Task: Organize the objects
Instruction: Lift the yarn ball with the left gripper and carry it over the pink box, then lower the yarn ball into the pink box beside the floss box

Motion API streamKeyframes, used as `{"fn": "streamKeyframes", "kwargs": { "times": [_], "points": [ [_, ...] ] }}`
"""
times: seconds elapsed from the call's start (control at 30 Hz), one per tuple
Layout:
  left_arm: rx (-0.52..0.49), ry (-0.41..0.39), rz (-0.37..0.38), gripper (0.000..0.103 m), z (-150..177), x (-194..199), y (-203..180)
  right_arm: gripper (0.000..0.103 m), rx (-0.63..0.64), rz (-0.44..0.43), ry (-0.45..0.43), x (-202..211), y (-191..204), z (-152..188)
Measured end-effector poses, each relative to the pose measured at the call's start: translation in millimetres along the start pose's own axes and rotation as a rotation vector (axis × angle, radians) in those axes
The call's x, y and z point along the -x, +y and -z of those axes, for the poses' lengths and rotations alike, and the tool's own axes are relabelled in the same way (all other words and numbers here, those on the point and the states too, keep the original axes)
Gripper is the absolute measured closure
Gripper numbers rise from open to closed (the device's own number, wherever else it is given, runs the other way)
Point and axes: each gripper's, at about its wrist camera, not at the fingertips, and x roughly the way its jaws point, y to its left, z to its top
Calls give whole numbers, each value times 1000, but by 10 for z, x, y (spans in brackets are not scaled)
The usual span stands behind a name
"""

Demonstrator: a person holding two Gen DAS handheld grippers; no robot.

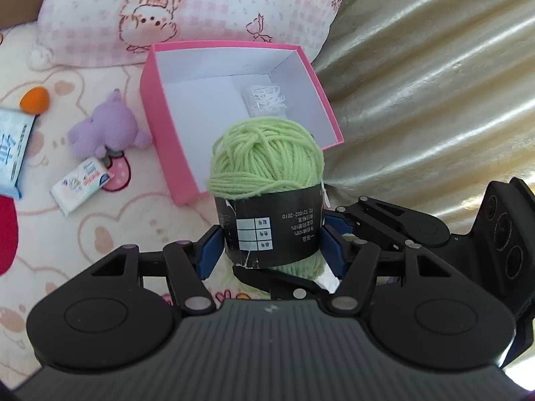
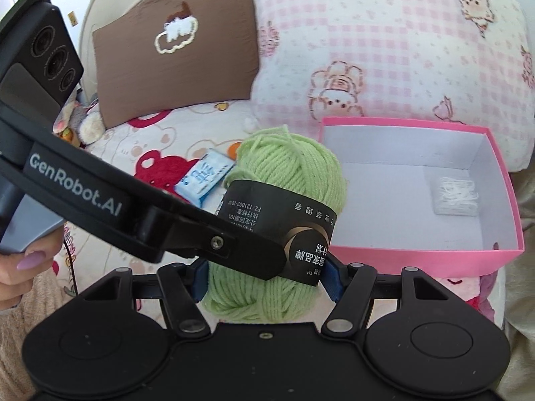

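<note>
Biggest thing here is the bed [image 1: 110, 207], covered in a cream sheet printed with bears and strawberries. A pink-checked pillow [image 1: 187, 10] leans right behind the pink box [image 1: 157, 100], and in the right wrist view there's a brown pillow [image 2: 174, 53] further off, well to the left of the box. A shiny beige blanket [image 1: 434, 83] is bunched up against the box's right side.

The box is open, white inside, with a small packet of white string [image 1: 265, 98] lying near its far right corner.

The green yarn ball [image 1: 267, 163], with a black paper band around it, is up off the bed just in front of the box's near wall. Both tongs are pinching it at once: the left gripper [image 1: 271, 247] has its blue pads pressed on either side of the band, and the right gripper [image 2: 265, 277] squeezes the lower part of the same ball.

Left of the box sit the small bits: a purple plush toy [image 1: 107, 127], a blue-and-white packet [image 1: 13, 153], a white tissue pack [image 1: 82, 185] and an orange sponge [image 1: 35, 100].
</note>
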Motion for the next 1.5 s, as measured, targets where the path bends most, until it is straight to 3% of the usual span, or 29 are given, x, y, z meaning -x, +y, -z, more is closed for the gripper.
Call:
{"fn": "streamKeyframes", "kwargs": {
  "times": [0.27,0.47,0.8,0.93,1.17,1.5],
  "points": [
    [-1,-4,-21,42,-266,-389,-147,34,3,40,-9,-82,-406,-172],
    [63,-89,-9,43,-463,-829,-53,34,68,104,-53,-369,-716,-254],
    [131,-119,-26,44,-803,-1447,187,35,121,138,27,-906,-1208,-494],
    [203,-145,8,45,-878,-1608,358,35,101,142,52,-1047,-1383,-568],
    [209,-113,-52,47,-1022,-1914,398,35,80,157,102,-1322,-1563,-569],
    [253,-111,-18,50,-975,-2089,516,35,100,199,143,-1458,-1647,-497]
  ]
}}
